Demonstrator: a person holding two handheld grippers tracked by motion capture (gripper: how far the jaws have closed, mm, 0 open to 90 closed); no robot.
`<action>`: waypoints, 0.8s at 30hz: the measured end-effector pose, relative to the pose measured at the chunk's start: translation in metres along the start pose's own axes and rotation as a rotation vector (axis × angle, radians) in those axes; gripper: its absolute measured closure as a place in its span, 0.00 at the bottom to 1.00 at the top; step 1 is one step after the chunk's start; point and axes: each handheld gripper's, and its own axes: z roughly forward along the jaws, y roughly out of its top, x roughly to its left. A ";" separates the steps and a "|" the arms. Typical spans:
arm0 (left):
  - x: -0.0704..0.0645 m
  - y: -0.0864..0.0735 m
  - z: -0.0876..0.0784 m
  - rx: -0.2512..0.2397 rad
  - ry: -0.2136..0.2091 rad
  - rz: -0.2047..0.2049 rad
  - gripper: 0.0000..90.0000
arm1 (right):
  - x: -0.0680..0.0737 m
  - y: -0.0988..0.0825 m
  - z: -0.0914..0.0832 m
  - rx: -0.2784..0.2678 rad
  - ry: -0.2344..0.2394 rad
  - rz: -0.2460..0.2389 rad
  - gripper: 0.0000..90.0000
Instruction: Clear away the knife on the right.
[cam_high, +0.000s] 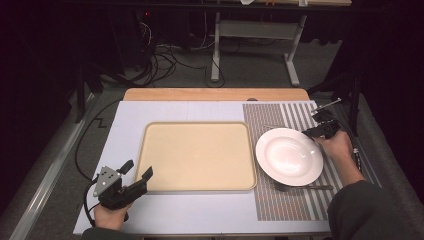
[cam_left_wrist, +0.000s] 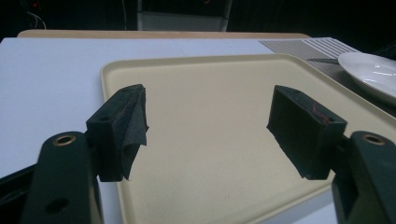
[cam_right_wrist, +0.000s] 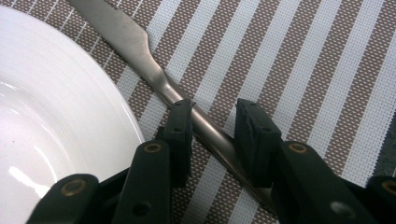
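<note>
Straddling the knife (cam_right_wrist: 154, 70) beside the plate (cam_right_wrist: 56, 116), the right gripper (cam_right_wrist: 212, 128) seems not yet pinching.

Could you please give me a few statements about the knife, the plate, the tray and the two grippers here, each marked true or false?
1. The tray holds nothing. True.
2. The plate sits on the tray. False: it sits on the striped mat, right of the tray.
3. The knife lies on the mat beside the plate. True.
4. The right gripper has its jaws on either side of the plate's rim. False: they straddle the knife's handle, with a gap on one side.
5. The left gripper holds a fork. False: its jaws stand wide apart over the tray's near edge with nothing between them.
</note>
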 end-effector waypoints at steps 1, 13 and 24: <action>0.000 0.000 0.000 0.002 -0.001 0.003 0.32 | 0.001 0.000 0.000 -0.001 -0.001 0.004 0.76; -0.001 0.000 0.001 0.008 -0.013 0.004 0.32 | 0.006 -0.001 -0.001 0.009 -0.031 -0.005 0.82; -0.001 0.000 0.000 0.006 -0.023 -0.003 0.32 | 0.010 0.001 -0.001 0.027 -0.093 -0.012 0.86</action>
